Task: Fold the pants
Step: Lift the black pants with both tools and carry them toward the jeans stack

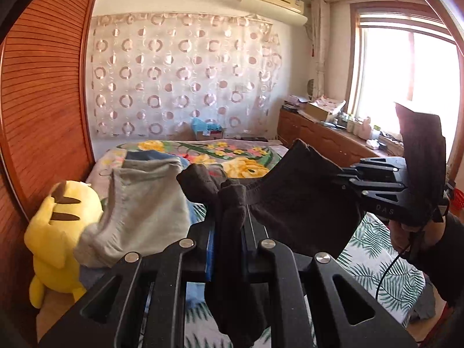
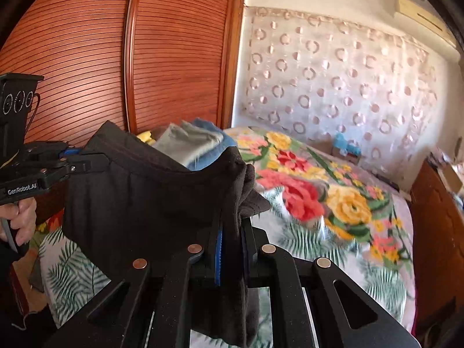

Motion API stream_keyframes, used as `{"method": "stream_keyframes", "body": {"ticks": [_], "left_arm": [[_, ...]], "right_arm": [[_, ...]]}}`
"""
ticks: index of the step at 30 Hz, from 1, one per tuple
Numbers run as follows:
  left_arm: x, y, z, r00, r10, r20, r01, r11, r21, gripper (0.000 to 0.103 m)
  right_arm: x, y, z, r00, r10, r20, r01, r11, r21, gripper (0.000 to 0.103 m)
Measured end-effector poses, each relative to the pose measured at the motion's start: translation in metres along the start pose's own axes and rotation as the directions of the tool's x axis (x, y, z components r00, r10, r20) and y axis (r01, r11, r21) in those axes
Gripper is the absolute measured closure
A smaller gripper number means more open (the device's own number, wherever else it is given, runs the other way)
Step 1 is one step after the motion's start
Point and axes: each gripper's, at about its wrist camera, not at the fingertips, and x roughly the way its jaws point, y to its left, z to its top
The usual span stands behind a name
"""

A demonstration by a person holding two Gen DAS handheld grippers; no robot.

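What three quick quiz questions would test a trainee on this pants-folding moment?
1. True or false: both grippers, left gripper and right gripper, are shut on the dark pants.
2. The pants are: A) flat on the bed, B) held up in the air between the jaws, C) on the floor.
3. Which toy sits left of the grey garment in the left wrist view?

Key: 1 true; 2 B; 3 the yellow plush toy.

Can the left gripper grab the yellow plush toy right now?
Probably not yet. The left gripper is shut on the dark brown pants, so it is busy. The yellow plush toy sits uncovered beside the grey garment.
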Motion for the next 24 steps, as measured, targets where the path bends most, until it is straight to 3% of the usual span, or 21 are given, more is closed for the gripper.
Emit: {"method": "stream_keyframes", "body": {"ticks": [17, 24], "left_arm": [[0.018, 0.051, 0.013, 0.996, 0.087, 0.034, -0.085, 0.995, -0.055, 0.088], [0.021, 0.065, 0.005, 0.988, 0.144, 0.058, -0.138, 0.985, -0.107, 0.088]], "right_arm": [[0.087, -0.021, 0.046, 0.998, 0.049, 0.024, -0.047, 0.997, -0.068, 0.093], [0.122, -0.016, 0.063, 0.997, 0.069, 0.044, -0.061, 0.984, -0.167, 0.093]]}}
